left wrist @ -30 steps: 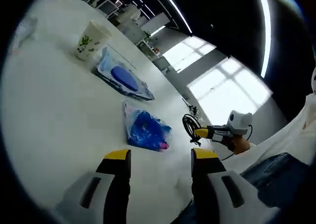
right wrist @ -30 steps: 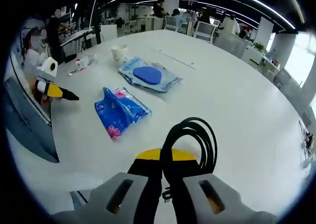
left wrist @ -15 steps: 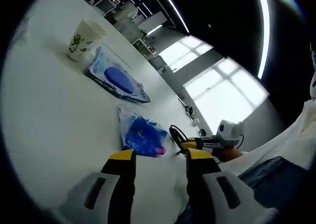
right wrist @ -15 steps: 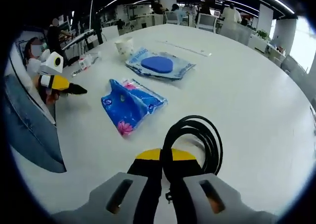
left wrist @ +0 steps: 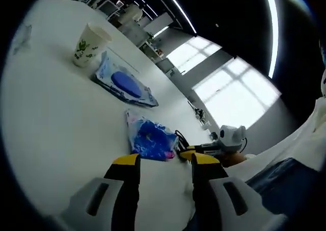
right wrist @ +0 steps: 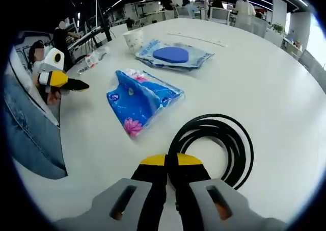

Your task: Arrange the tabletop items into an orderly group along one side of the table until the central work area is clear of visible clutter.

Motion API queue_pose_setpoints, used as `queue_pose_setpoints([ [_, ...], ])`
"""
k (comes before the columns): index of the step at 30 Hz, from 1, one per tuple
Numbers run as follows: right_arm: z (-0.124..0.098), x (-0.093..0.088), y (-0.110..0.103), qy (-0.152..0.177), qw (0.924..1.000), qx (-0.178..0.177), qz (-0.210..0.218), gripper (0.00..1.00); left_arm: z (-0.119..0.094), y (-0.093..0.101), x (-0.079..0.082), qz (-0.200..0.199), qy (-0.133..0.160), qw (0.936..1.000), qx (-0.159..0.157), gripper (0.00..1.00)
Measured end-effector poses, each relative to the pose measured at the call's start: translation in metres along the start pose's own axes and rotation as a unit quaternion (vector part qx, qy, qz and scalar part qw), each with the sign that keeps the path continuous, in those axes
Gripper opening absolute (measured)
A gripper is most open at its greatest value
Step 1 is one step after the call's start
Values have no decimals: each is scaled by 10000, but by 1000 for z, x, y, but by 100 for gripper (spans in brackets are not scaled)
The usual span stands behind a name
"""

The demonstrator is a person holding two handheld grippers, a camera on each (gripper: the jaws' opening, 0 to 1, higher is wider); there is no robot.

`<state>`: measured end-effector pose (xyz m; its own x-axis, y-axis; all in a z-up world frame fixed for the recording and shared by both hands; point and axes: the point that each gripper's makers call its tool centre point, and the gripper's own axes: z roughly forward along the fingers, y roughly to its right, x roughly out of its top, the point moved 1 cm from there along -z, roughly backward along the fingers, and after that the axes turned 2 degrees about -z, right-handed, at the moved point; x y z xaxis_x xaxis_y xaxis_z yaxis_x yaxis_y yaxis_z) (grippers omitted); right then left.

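Observation:
My right gripper (right wrist: 170, 162) is shut on a black coiled cable (right wrist: 232, 139), whose loop lies low over the white table (right wrist: 265, 78). A blue flowered tissue packet (right wrist: 140, 96) lies just left of the coil. Beyond it are a flat wipes pack (right wrist: 173, 55) with a blue oval lid and a paper cup (right wrist: 133, 37). My left gripper (left wrist: 165, 162) is open above the table's near edge, with nothing between its fingers. From there the tissue packet (left wrist: 150, 139) is just ahead, then the wipes pack (left wrist: 125, 83) and the cup (left wrist: 86, 45). The right gripper (left wrist: 186, 152) enters beside the packet.
A small plastic bottle (right wrist: 94, 59) lies near the table's left edge by the cup. The left gripper (right wrist: 76, 83) hovers at that edge, with the person's jeans (right wrist: 25, 134) below it. Chairs and people stand far behind the table.
The right gripper has carried the cable down and toward the tissue packet; the coil now spreads flatter over the table. The left gripper stays open and has hardly shifted.

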<state>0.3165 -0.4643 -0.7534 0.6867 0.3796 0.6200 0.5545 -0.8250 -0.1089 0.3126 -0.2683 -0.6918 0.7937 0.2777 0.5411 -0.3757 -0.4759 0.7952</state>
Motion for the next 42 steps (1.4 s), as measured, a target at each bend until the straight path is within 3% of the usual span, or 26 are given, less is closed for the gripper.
queue_pose_setpoints([
  [4,2,2,0,113,9993,74,354,2,2,1,-4,60,-104,9999,33,38],
  [15,14,24,-13,233,9984,368,348,2,-3,-2,-4,101,-95,9998,120,38],
  [19,21,21,-17,126,9990,392,183,2,-3,-5,-3,81,-70,9998,161,38],
  [30,20,22,-17,262,9985,439,205,4,-2,-6,-1,163,-16,9997,180,37],
  [34,19,23,-17,335,9976,441,406,5,-2,-9,2,177,14,9995,243,38],
  [42,6,27,-19,518,9970,336,474,25,-3,-13,0,373,-87,9986,356,42],
])
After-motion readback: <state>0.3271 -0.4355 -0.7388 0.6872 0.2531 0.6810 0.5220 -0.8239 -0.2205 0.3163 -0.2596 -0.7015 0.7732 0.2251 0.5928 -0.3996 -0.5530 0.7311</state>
